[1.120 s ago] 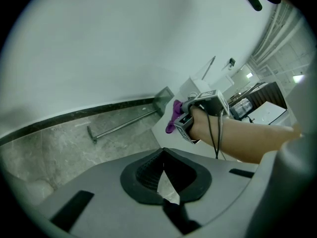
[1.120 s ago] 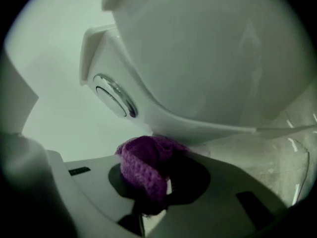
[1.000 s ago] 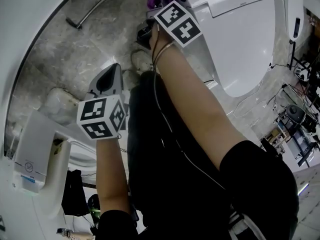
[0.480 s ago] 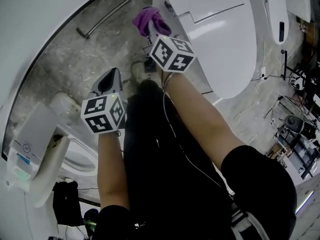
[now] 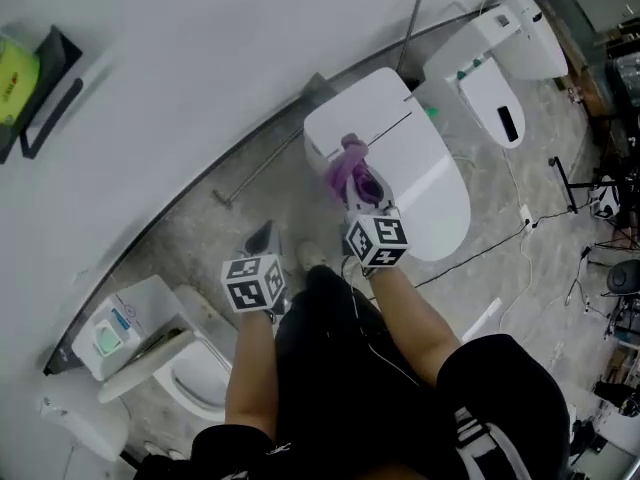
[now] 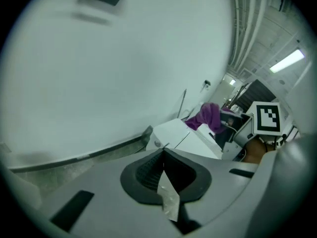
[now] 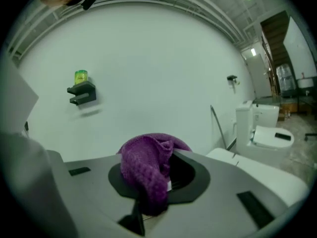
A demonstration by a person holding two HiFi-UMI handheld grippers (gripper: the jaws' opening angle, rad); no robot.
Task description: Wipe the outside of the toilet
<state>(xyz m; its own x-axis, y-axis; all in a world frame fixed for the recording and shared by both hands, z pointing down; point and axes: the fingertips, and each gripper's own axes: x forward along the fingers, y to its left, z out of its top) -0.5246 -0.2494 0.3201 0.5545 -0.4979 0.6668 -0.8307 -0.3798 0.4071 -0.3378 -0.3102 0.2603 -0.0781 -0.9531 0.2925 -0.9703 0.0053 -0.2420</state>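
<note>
The white toilet (image 5: 400, 138) stands against the wall with its lid down; it also shows in the left gripper view (image 6: 184, 136) and low at the right of the right gripper view (image 7: 257, 175). My right gripper (image 5: 356, 186) is shut on a purple cloth (image 5: 344, 171) and held up over the lid's near left part. In its own view the purple cloth (image 7: 144, 172) bunches over the right gripper (image 7: 157, 158), which faces the wall, apart from the toilet. My left gripper (image 5: 263, 236) hangs over the floor left of the toilet. In its own view the left gripper (image 6: 163, 152) is shut and holds nothing.
A second toilet (image 5: 505, 63) stands at the right, a third one (image 5: 160, 353) at the lower left. A black wall shelf (image 5: 35, 83) carries a green item (image 7: 80, 77). A metal bar (image 5: 265, 168) lies on the floor by the wall. Cables and stands (image 5: 605, 193) crowd the right edge.
The head view has pulled far back and now takes in the whole room. My right gripper has lifted the cloth away from the toilet's rear left side. The left gripper stays shut over the floor.
</note>
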